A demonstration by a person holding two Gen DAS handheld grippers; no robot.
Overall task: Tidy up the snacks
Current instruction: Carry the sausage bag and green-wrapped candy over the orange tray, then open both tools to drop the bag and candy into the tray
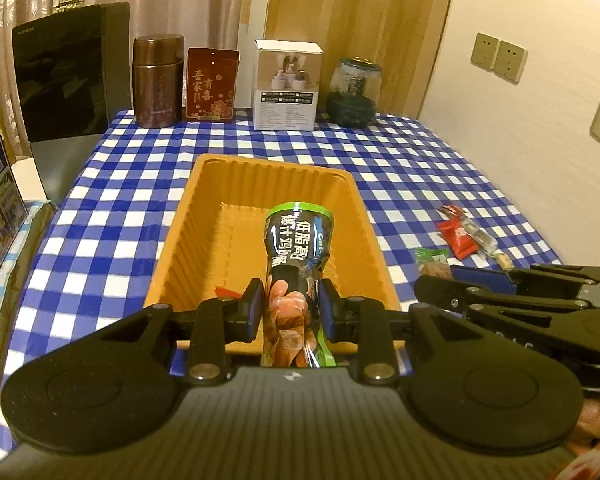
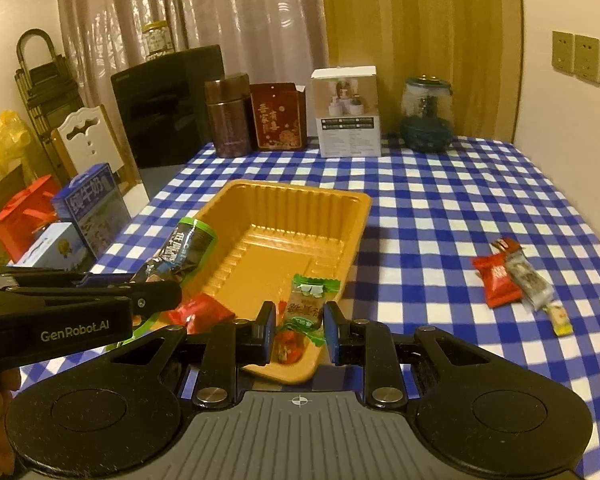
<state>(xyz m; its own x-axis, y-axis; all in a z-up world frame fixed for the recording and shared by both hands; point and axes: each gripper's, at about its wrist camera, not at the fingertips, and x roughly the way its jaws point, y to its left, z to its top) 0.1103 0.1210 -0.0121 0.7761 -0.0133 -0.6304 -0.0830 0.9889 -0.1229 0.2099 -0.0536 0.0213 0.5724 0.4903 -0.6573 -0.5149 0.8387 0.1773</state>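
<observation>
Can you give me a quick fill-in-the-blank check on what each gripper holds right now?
1. The left gripper is shut on a dark ____-trimmed snack pouch.
2. The right gripper grips a small candy over the ____ tray.
3. Loose snacks lie on the ____ tablecloth.

Missing: green; orange; checkered
</observation>
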